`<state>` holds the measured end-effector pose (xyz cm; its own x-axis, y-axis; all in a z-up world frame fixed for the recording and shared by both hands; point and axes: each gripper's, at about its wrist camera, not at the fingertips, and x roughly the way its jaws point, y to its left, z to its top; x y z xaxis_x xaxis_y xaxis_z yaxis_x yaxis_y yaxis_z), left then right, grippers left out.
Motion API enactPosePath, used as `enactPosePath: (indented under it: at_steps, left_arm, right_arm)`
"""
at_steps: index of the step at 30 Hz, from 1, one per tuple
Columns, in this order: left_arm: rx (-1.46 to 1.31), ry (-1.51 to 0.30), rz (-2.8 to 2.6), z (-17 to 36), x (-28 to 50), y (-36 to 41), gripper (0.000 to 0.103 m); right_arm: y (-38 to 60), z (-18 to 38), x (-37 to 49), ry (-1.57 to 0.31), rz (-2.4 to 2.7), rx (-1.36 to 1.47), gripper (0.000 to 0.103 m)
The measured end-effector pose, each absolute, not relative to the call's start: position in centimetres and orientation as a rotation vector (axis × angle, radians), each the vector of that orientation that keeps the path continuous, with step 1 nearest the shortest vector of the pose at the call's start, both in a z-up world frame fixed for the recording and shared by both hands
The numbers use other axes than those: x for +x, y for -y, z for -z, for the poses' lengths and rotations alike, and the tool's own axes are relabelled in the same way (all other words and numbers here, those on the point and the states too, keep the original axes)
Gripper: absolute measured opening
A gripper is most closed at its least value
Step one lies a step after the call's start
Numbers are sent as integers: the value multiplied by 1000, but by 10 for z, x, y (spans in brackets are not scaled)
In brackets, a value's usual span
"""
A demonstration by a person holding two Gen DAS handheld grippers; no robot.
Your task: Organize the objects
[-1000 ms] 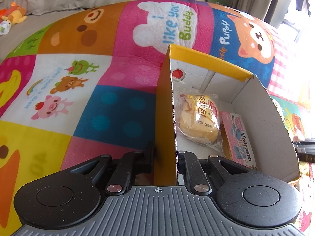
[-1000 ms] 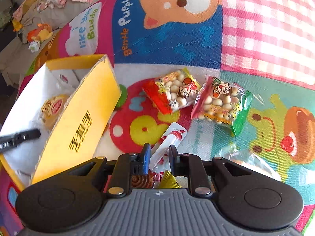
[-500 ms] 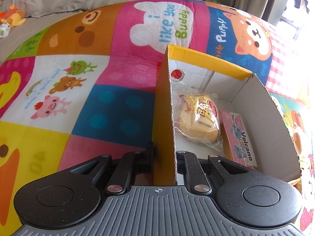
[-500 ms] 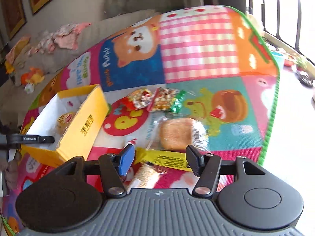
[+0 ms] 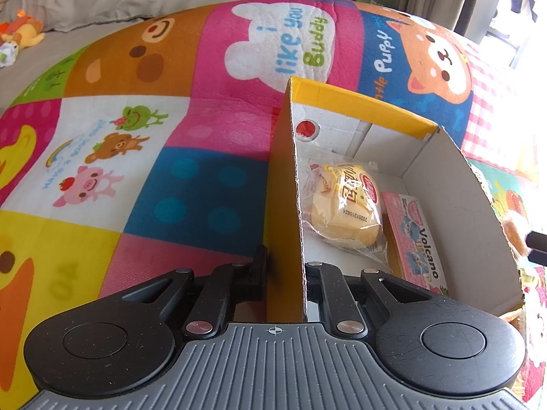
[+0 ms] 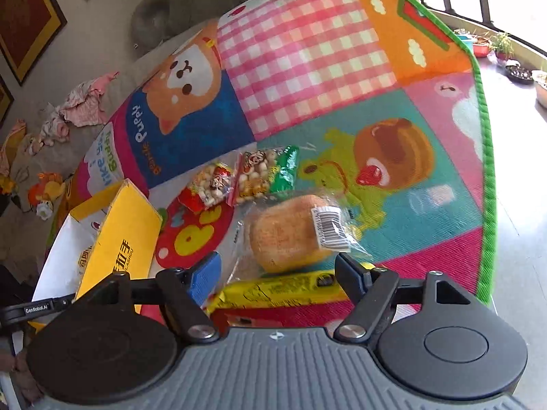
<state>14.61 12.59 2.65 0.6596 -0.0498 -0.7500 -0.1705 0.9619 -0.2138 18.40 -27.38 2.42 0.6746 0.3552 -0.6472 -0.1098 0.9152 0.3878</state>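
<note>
Left gripper (image 5: 285, 270): fingers clamped on box (image 5: 285, 205) wall, steadying it for loading. Right gripper (image 6: 277, 273): fingers spread wide, empty, poised above bun (image 6: 290, 235) right of box (likely next pick). Snacks (image 6: 239, 179) beyond bun.

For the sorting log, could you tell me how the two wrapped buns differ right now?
The yellow-printed bun lies inside the box, beside the pink Volcano pack; the barcode-labelled bun lies out on the mat, ahead of the open right tool. Its wrapper is clear. Both are sealed in plastic.
</note>
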Motion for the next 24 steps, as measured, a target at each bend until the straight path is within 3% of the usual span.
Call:
enactPosePath:
  at_steps: [5, 13, 21, 24]
  left_arm:
    - [-285, -849, -62, -26, 145, -128, 13]
    - [-296, -839, -56, -25, 144, -129, 14]
    - [-301, -836, -56, -25, 144, -129, 14]
    - [-304, -837, -58, -25, 144, -129, 14]
  right_arm:
    - [240, -21, 203, -811, -331, 276, 74]
    - [246, -36, 161, -731, -274, 114, 74]
    - [300, -11, 151, -824, -181, 330, 74]
    - [281, -16, 131, -807, -231, 285, 75]
